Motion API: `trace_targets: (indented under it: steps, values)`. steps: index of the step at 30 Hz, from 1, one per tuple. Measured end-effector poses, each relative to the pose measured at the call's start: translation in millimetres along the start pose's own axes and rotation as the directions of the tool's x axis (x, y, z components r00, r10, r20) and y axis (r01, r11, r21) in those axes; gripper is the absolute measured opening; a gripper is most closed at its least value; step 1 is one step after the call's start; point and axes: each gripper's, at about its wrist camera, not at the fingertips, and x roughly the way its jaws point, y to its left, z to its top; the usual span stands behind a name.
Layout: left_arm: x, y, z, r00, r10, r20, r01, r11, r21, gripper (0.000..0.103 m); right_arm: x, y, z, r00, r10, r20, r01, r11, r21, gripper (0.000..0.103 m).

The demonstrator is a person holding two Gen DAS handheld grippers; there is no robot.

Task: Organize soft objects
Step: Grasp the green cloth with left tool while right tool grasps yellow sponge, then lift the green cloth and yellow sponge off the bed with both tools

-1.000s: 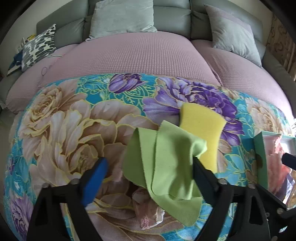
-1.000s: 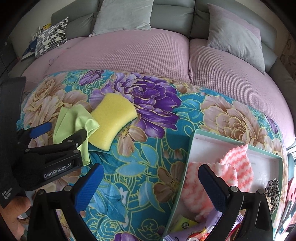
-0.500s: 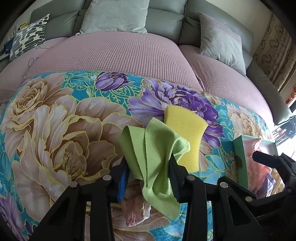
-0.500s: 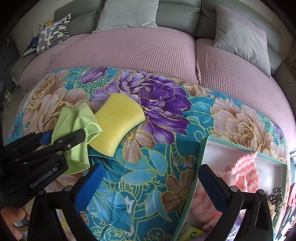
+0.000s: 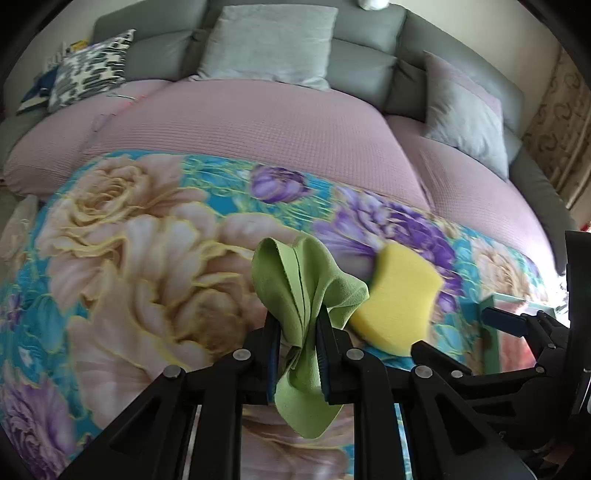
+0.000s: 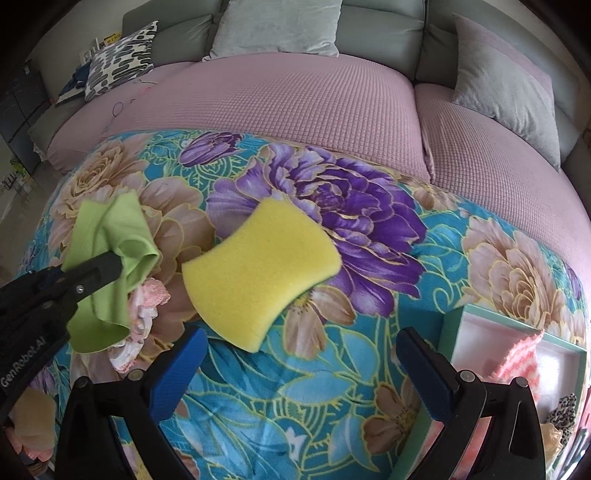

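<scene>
My left gripper is shut on a light green cloth and holds it bunched above the floral blanket. The cloth also shows in the right wrist view, pinched by the left gripper. A yellow sponge lies on the blanket just ahead of my right gripper, which is open and empty. The sponge sits right of the cloth in the left wrist view. A teal box at the right holds a pink-and-white knitted item.
A pink-and-white frilly fabric piece lies on the blanket under the green cloth. The pink quilted sofa seat lies beyond the blanket, with grey cushions and a patterned pillow at the back.
My left gripper closed on the green cloth and lifted it off the blanket. My right gripper moved forward and left toward the yellow sponge, staying open.
</scene>
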Motion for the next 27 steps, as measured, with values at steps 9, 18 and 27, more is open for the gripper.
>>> trace_targets:
  steps: [9,18,27]
  values:
    - [0,31,-2,0.995,0.100,0.004,-0.099,0.994,-0.044,0.018,18,25,14,0.999,0.037,0.010,-0.037,0.999,-0.017,0.103]
    - [1,51,-4,0.998,0.061,-0.001,-0.060,0.990,-0.124,0.019,33,38,20,0.999,0.041,0.007,-0.041,0.999,-0.011,0.103]
    - [-11,66,0,0.998,0.057,0.031,-0.051,0.982,-0.181,0.019,39,38,25,1.000,0.026,0.005,-0.026,1.000,0.011,0.103]
